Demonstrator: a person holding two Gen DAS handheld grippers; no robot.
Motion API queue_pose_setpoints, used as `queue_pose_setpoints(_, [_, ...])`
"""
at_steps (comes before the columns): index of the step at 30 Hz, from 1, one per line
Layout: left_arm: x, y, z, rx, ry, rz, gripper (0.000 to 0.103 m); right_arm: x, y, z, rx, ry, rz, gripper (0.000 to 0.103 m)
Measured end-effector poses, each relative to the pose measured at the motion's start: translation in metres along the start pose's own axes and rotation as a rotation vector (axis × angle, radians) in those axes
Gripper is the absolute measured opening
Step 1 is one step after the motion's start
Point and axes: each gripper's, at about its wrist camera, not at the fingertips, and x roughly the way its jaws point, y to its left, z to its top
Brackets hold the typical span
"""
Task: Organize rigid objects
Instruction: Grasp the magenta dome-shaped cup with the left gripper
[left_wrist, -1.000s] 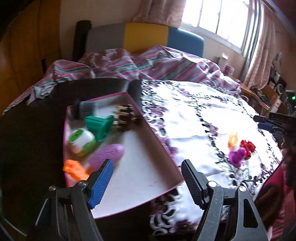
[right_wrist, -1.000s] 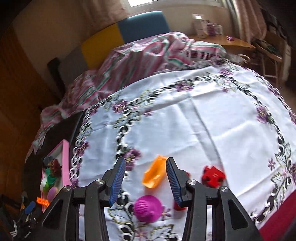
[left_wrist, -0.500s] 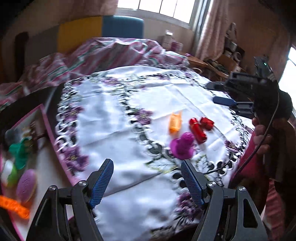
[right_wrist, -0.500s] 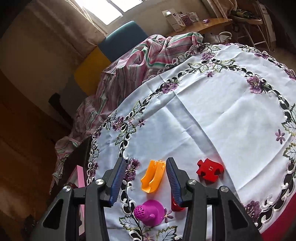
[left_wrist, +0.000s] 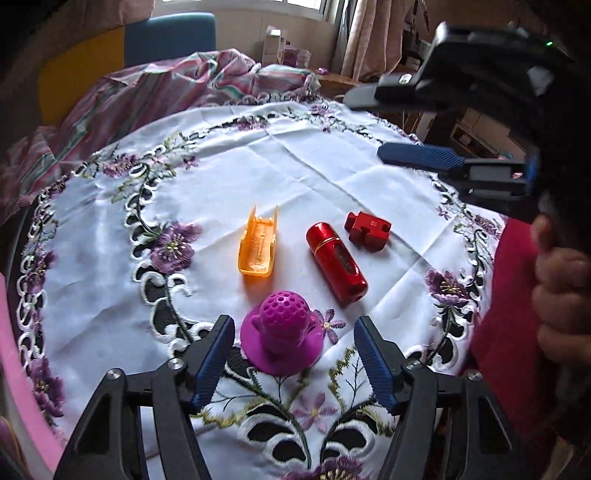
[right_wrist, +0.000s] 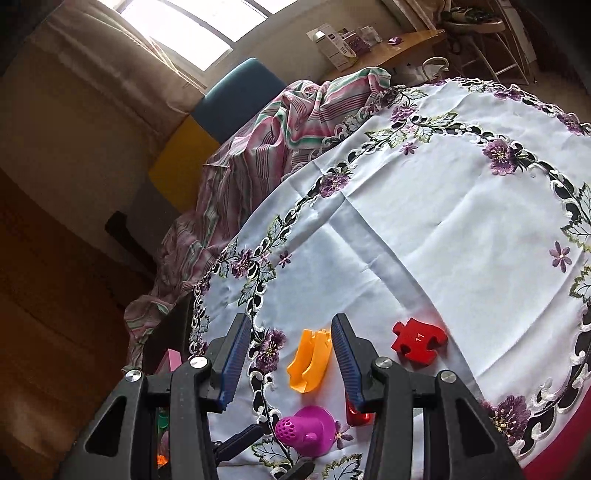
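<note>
The left gripper (left_wrist: 293, 354) had its jaws spread wide, holding nothing, with the purple perforated cap (left_wrist: 281, 338) sitting between them on the bench. A second earlier those same jaws had hung over the pink tray (left_wrist: 22, 387) and its sorted pieces; they had since swung right across the embroidered tablecloth (left_wrist: 325, 173), leaving the tray only as a sliver at the left edge of the left wrist view. I judged that as one drop-off finished and the next pick lined up.

The purple cap stood on its broad brim, domed end up and tipped slightly away from the camera, so it offered no real long axis to the jaws.

Beyond it lay the orange plastic clip (left_wrist: 258, 245), open end pointing away, and just right of it the red metal cylinder (left_wrist: 337, 261), angled from far-left to near-right. The red puzzle piece (left_wrist: 367, 230) lay flat past that.

The right gripper (right_wrist: 288, 356) hovered released and empty above the orange clip.
</note>
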Motion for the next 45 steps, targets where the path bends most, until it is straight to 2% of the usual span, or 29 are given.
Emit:
queue_pose_setpoints(1, [0.006, 0.0, 0.0, -0.006, 0.02, -0.002, 0.04, 0.001, 0.001, 0.0, -0.002, 0.003, 0.001, 0.046])
queue_pose_setpoints(2, [0.012, 0.001, 0.0, -0.012, 0.038, -0.008, 0.036, 0.001, 0.001, 0.0, -0.003, 0.003, -0.006, 0.046])
queue_pose_setpoints(3, [0.013, 0.003, -0.002, -0.023, 0.035, -0.013, 0.028, 0.002, 0.001, 0.0, -0.004, 0.005, -0.01, 0.046])
queue_pose_setpoints(9, [-0.008, 0.011, -0.018, -0.042, 0.005, -0.015, 0.026, 0.006, 0.001, 0.0, -0.006, 0.027, -0.036, 0.046])
queue_pose_setpoints(10, [-0.015, 0.014, -0.022, -0.045, -0.006, -0.013, 0.021, 0.007, 0.001, -0.001, -0.008, 0.032, -0.047, 0.046])
queue_pose_setpoints(12, [-0.025, 0.018, -0.027, -0.047, -0.022, 0.002, 0.002, 0.01, 0.003, -0.001, -0.018, 0.048, -0.06, 0.046])
queue_pose_setpoints(17, [-0.044, 0.031, -0.042, -0.053, -0.042, 0.034, 0.002, 0.018, 0.007, -0.003, -0.046, 0.093, -0.104, 0.046])
queue_pose_setpoints(21, [-0.042, 0.047, -0.05, -0.14, -0.029, -0.001, 0.005, 0.018, 0.006, -0.004, -0.046, 0.097, -0.12, 0.046])
queue_pose_setpoints(23, [-0.042, 0.048, -0.05, -0.144, -0.028, -0.003, 0.013, 0.018, 0.005, -0.004, -0.038, 0.095, -0.119, 0.046])
queue_pose_setpoints(24, [-0.043, 0.048, -0.049, -0.152, -0.033, -0.013, 0.021, 0.017, 0.004, -0.004, -0.034, 0.093, -0.121, 0.046])
queue_pose_setpoints(25, [-0.043, 0.047, -0.047, -0.157, -0.039, -0.03, 0.034, 0.017, 0.004, -0.004, -0.031, 0.091, -0.122, 0.046])
queue_pose_setpoints(26, [-0.044, 0.045, -0.044, -0.157, -0.051, -0.04, 0.042, 0.016, 0.004, -0.004, -0.031, 0.09, -0.119, 0.046])
queue_pose_setpoints(27, [-0.045, 0.041, -0.042, -0.153, -0.072, -0.034, 0.058, 0.016, 0.004, -0.004, -0.031, 0.091, -0.115, 0.046])
queue_pose_setpoints(28, [-0.046, 0.038, -0.039, -0.143, -0.093, -0.024, 0.064, 0.016, 0.004, -0.004, -0.031, 0.091, -0.114, 0.046])
queue_pose_setpoints(38, [0.001, 0.012, -0.005, -0.017, -0.052, 0.02, 0.06, 0.015, 0.004, -0.003, -0.021, 0.083, -0.075, 0.046])
queue_pose_setpoints(39, [0.009, 0.011, -0.003, -0.009, -0.036, 0.023, 0.052, 0.014, 0.004, -0.003, -0.019, 0.08, -0.073, 0.046])
queue_pose_setpoints(40, [0.017, 0.012, -0.003, -0.008, -0.014, 0.025, 0.034, 0.014, 0.003, -0.003, -0.017, 0.077, -0.073, 0.046])
queue_pose_setpoints(41, [0.023, 0.014, -0.003, -0.015, 0.012, 0.023, 0.033, 0.014, 0.003, -0.003, -0.017, 0.076, -0.069, 0.046])
queue_pose_setpoints(45, [0.005, 0.019, -0.006, -0.047, -0.039, 0.001, 0.032, 0.014, 0.004, -0.003, -0.024, 0.08, -0.065, 0.046])
